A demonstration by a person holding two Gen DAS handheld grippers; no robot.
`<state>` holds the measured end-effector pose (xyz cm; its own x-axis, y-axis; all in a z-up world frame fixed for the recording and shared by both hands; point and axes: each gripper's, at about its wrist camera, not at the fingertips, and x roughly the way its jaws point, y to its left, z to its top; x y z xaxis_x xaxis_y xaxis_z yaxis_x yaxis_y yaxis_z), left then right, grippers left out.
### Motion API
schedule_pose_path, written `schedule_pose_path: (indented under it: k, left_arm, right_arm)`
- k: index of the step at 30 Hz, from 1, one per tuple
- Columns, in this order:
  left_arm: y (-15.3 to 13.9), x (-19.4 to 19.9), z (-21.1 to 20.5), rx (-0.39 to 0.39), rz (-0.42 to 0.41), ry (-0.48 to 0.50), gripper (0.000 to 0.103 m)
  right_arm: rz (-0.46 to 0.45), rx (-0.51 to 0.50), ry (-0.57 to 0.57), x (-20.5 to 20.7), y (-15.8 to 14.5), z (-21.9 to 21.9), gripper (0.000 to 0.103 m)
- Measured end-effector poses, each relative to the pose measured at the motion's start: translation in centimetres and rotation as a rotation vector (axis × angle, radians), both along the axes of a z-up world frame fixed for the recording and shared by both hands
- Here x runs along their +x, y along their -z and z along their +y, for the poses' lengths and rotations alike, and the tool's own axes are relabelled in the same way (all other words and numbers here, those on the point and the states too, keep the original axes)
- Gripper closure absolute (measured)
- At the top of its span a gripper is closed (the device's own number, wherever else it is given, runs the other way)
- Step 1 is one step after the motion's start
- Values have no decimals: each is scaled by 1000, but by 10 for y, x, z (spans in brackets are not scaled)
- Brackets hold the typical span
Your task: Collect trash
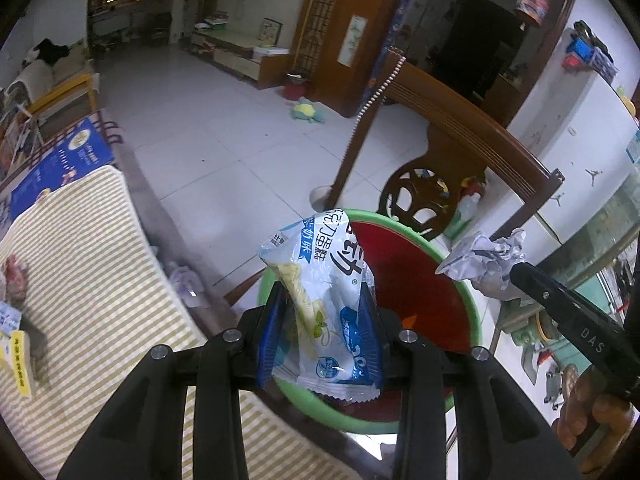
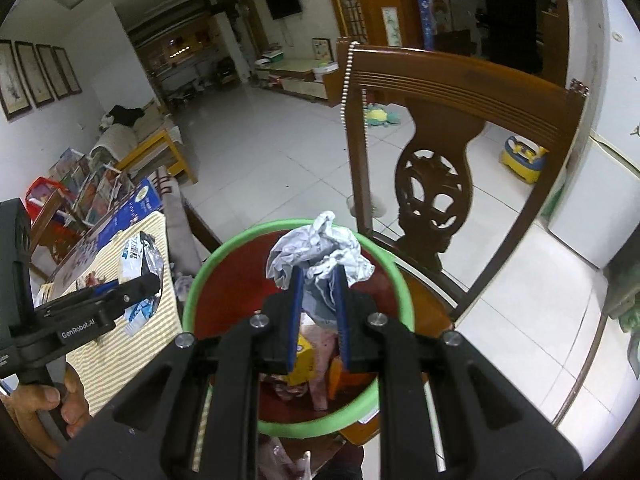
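My left gripper (image 1: pixel 322 292) is shut on a blue and white snack wrapper (image 1: pixel 320 300) and holds it over the near rim of a green-rimmed red bin (image 1: pixel 460 272) that stands on a wooden chair. My right gripper (image 2: pixel 318 280) is shut on a crumpled grey paper ball (image 2: pixel 320 250) above the same bin (image 2: pixel 196 280). The paper ball also shows in the left wrist view (image 1: pixel 484 262), and the wrapper in the right wrist view (image 2: pixel 140 264). Yellow and pink trash (image 2: pixel 304 356) lies inside the bin.
A table with a yellow-striped cloth (image 1: pixel 100 264) is at the left, with small scraps (image 1: pixel 16 276) and a blue book (image 1: pixel 60 160) on it. The chair's carved back (image 2: pixel 440 128) rises behind the bin. Tiled floor lies beyond, with a plush toy (image 1: pixel 306 112).
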<state>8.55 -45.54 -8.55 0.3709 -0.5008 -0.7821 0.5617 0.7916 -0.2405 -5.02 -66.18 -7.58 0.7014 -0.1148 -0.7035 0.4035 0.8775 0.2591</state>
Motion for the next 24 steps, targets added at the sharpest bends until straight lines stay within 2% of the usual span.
schedule_pose_path:
  k: [9,24]
  left_arm:
    - [8,2,-10,11,30,23,69]
    - [17,-3,-4,16,73,31,69]
  right_arm:
    - [4,9,10,2,3,-3,87]
    - [21,4,-25,16,5,6,87]
